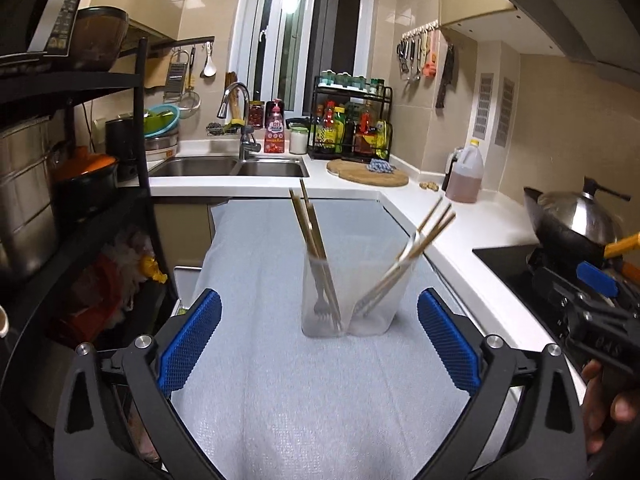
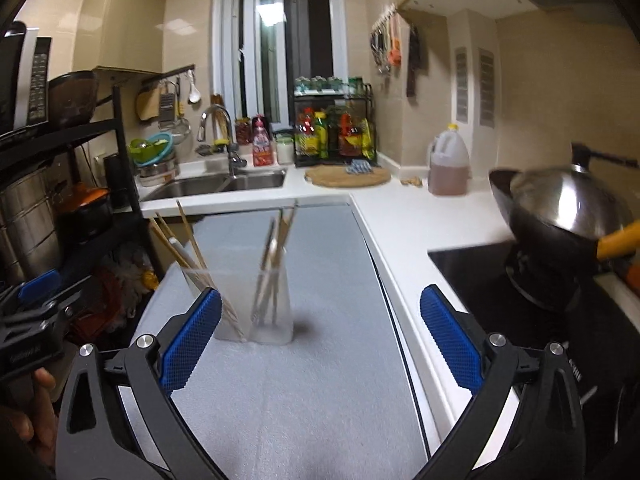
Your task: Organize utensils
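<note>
While both claws stand wide with nothing between their blue pads, the utensils sit ahead of them in two clear cups. Left gripper [image 1: 319, 344]: jaws spread, pads apart, empty, over the near part of the pale grey mat [image 1: 280, 400]. Right gripper [image 2: 320, 344]: the same, wide and empty, over the mat nearer its right edge.

Beyond the pads, two translucent cups stand side by side, touching, about mid-mat. Left cup [image 1: 322, 300] holds a fork with tines down and wooden chopsticks [image 1: 306, 220] leaning toward the far left. Right cup [image 1: 380, 292] holds chopsticks and a metal utensil leaning right; which utensil cannot be told. In the right wrist view both cups are blurred.

A hand [image 1: 604, 404] grips the right gripper's body at the right border of the left wrist view.

Farther out: white counter [image 1: 452, 240] wraps the far and right edges of the mat. Double sink [image 1: 230, 168] at the far left corner, round wooden board [image 1: 368, 174] beside it, oil jug [image 1: 466, 176] farther right, wok [image 1: 572, 220] on the dark cooktop at the right edge.
</note>
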{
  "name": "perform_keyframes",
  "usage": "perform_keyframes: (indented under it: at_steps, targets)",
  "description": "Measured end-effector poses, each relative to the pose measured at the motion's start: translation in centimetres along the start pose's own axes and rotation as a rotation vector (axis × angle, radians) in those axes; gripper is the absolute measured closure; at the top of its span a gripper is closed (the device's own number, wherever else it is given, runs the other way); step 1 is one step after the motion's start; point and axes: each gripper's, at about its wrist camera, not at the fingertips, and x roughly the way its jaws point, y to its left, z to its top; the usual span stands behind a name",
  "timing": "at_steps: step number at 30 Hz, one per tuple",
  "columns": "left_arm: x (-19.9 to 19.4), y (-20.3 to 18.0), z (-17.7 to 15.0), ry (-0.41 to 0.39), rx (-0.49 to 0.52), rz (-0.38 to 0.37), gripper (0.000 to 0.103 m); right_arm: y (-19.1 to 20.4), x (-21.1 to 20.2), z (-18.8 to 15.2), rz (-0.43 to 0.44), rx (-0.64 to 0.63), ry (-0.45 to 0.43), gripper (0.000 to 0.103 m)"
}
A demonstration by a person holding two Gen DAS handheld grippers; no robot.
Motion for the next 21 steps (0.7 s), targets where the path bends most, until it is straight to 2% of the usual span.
perform_keyframes:
  at_steps: [3, 7, 11, 15, 21]
  targets:
    - [0.7, -0.3, -1.6, 0.008, 0.016, 0.009, 0.008, -0.2, 1.0, -1.0, -0.004, -0.005, 0.036, 0.005]
    - [2.0, -0.4, -3.4, 0.033, -0.019, -0.014, 0.008, -0.6, 1.5, -1.8, -0.005, 0.008, 0.03, 0.005]
    - [3.1, -1.1, -4.7, 0.043, -0.009, 0.001, 0.008, -0.5, 2.2, -3.1, -0.008, 0.012, 0.051, 0.005]
    - [3.6, -0.8, -5.3, 0.021, -0.023, 0.033, 0.008, -0.2, 2.6, -3.5, -0.025, -0.006, 0.045, 0.005]
    - [3.8, 0.2, -6.0, 0.033, -0.044, 0.055, 0.008, 0.9, 3.0, -4.5, -0.006, -0.041, 0.066, 0.005]
